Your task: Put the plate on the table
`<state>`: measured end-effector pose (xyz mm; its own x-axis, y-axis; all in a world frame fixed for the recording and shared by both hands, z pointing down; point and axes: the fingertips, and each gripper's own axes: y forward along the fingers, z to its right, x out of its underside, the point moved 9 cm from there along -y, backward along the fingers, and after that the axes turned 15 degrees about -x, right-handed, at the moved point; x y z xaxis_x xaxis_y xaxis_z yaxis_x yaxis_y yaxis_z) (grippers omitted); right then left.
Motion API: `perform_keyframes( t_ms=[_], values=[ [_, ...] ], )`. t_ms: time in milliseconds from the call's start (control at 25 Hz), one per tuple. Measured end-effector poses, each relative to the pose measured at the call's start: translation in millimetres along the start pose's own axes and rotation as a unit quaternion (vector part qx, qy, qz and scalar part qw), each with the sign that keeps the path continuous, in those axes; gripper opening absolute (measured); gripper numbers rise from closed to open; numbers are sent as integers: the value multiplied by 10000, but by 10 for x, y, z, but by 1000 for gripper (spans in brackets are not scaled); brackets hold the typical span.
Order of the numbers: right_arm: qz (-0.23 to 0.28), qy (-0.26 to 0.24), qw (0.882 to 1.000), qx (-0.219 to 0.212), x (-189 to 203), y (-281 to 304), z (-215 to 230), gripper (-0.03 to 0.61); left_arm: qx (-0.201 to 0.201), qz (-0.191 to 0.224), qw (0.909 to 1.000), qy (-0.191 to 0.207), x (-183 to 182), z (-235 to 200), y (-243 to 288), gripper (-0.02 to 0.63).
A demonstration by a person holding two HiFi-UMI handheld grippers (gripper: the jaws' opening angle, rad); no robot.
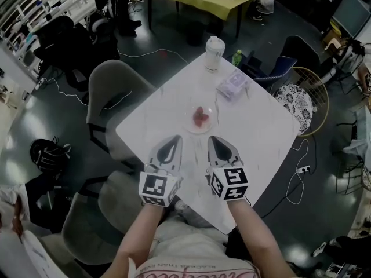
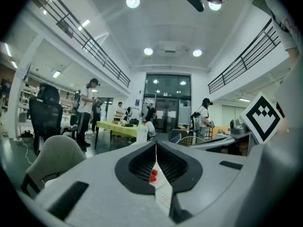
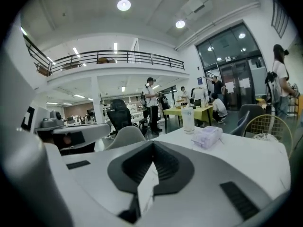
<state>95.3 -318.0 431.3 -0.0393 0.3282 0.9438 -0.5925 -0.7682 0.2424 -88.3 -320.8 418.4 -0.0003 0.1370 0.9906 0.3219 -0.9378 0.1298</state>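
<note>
Evidently the clear glass plate (image 1: 191,125) holding red fruit (image 1: 200,117) rests mid-way on the white square table (image 1: 261,126). The left gripper (image 1: 174,139) and right gripper (image 1: 216,139) hover clenched and empty by its near edge — best kept off the rim.

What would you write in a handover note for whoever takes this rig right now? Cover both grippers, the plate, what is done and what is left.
Grippers: the left gripper has its fingers shut on nothing. The right gripper beside it is the same.
Things: the clear plate, with red pieces in it, sits on the white table just beyond both grippers. Neither touches it.
Done: the plate appears to be set down on the table.
Left: probably nothing, but check that it sits flat.
</note>
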Motion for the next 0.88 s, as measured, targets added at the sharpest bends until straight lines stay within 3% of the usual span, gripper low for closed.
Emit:
perform_keyframes(
  t_ms=[480, 880],
  values=[
    [579, -443, 9972, -181, -346, -819, -492, 3, 520, 666, 9963, 159, -466, 355, -553, 8],
    [1056, -1039, 9890, -36, -653, -1257, -864, 3, 958, 1010, 9898, 291, -743, 642, -855, 6]
  ],
)
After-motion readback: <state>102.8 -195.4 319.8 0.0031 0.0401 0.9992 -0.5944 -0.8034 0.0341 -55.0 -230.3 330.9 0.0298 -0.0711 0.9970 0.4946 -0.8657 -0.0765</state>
